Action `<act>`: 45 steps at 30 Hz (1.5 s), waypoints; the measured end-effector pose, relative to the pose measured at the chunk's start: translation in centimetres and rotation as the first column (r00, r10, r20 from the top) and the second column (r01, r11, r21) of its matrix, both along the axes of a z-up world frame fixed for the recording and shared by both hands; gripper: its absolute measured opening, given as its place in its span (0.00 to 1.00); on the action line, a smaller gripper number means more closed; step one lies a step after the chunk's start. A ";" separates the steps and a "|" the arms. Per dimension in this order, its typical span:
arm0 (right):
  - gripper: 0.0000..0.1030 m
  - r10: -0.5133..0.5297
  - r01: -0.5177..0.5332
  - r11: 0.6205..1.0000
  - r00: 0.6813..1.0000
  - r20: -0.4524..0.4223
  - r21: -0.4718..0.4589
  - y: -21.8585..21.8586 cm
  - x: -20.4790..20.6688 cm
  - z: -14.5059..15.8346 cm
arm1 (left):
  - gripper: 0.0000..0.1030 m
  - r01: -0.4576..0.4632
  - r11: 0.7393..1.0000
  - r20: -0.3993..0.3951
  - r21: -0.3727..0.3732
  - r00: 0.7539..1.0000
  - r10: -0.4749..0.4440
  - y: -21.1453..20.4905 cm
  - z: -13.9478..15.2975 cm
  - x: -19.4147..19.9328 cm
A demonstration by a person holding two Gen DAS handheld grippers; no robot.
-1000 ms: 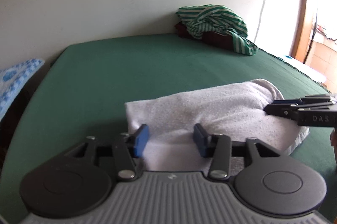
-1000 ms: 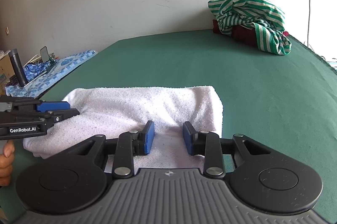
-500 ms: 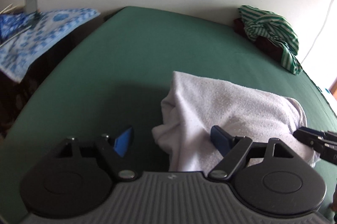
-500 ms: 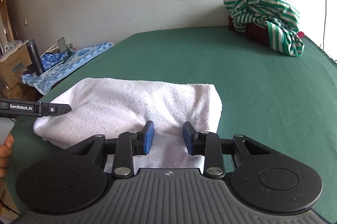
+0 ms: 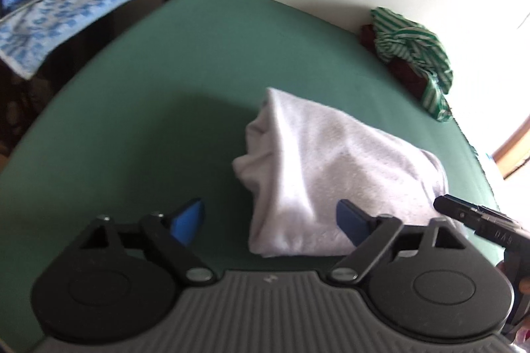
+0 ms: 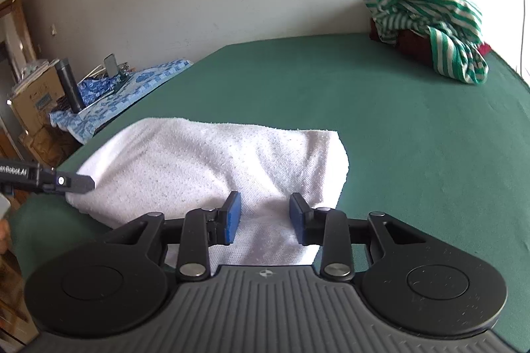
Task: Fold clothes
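My left gripper [image 5: 270, 222] has let go, fingers now wide beside the towel [image 6: 212, 167]; my right gripper's [image 6: 263, 217] fingers stay parted over it, folded.

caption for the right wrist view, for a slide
Right gripper open over folded white towel on green bed; striped garment behind.
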State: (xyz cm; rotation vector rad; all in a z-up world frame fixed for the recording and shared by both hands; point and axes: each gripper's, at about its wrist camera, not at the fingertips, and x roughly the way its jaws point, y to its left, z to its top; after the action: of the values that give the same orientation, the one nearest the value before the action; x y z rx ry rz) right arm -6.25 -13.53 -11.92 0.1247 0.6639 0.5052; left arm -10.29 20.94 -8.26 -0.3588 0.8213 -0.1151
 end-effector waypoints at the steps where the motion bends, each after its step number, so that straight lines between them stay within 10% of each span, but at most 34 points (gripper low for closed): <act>1: 0.46 -0.031 0.031 0.999 0.999 -0.022 0.017 -0.4 0.0 0.3 | 0.87 0.029 1.000 -0.003 -0.010 1.000 -0.029 0.1 -0.1 0.4; 11: 0.54 -0.184 0.235 0.962 0.935 -0.302 0.141 -2.2 0.5 -0.5 | 0.99 0.309 0.945 -0.012 -0.110 0.950 -0.313 0.8 -1.1 4.5; 19: 0.54 -0.259 0.282 0.957 0.936 -0.239 0.066 -0.1 -0.9 -0.5 | 0.99 0.403 0.905 0.013 -0.133 0.914 -0.405 0.6 -1.4 6.3; 33: 0.64 -0.137 0.176 0.976 0.954 -0.268 0.129 -0.4 4.1 -0.8 | 0.99 0.315 0.909 0.030 -0.273 0.947 -0.320 1.6 -2.2 8.5; 45: 0.63 -0.043 0.093 0.980 0.963 -0.266 0.176 -1.4 4.8 -1.1 | 0.99 0.301 0.945 0.022 -0.125 0.953 -0.301 -0.9 -2.1 7.3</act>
State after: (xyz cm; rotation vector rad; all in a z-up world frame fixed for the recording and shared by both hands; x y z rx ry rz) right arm -1.42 -14.94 -12.98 0.3963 0.8658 0.4884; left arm -2.97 20.03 -10.34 -0.3510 0.8644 -0.4554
